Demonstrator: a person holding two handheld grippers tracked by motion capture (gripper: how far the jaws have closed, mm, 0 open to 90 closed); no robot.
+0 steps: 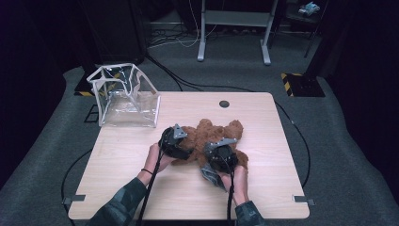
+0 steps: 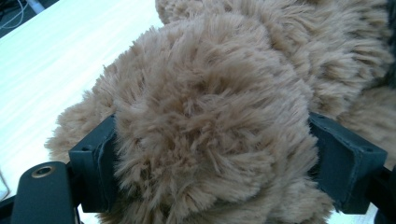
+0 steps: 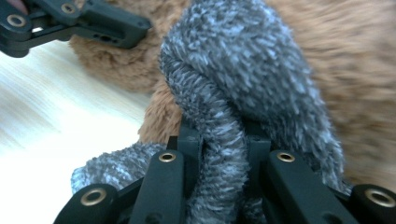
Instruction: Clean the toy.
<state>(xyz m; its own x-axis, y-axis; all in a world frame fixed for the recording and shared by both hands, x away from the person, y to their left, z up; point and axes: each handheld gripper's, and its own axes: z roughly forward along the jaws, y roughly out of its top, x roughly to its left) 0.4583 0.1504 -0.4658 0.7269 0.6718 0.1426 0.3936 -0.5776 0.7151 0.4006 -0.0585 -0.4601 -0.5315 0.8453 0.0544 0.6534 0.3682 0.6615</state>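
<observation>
Left gripper (image 2: 205,154): clenched wide on a limb of the brown teddy bear (image 1: 214,136), fur bulging between both jaws. Right gripper (image 3: 224,154): pinched tight on a fold of the grey fuzzy sock (image 3: 243,74), fabric squeezed thin between the pads.

Bear lying flat near the middle of the table (image 1: 122,169), slightly toward the far side. In the right gripper view, sock bunched over one plush limb, rounded end covering the fur, loose tail trailing down onto the tabletop beside the jaws. In the high view, a grey patch at the near edge of the bear, just below the right gripper (image 1: 221,157).

Judged progress: sock partly on the limb, not yet pulled snug; bear steadied by the left gripper (image 1: 173,141). Remaining, probably: drawing the sock fully along, then letting go.

Clear plastic bag (image 1: 124,96) with white trim standing open at the far left corner, well apart from the bear. Light wood tabletop, round grommet hole (image 1: 224,103) at the far edge. Grey carpet beyond, cables on it, metal desk legs (image 1: 235,28) further back, surroundings dark.
</observation>
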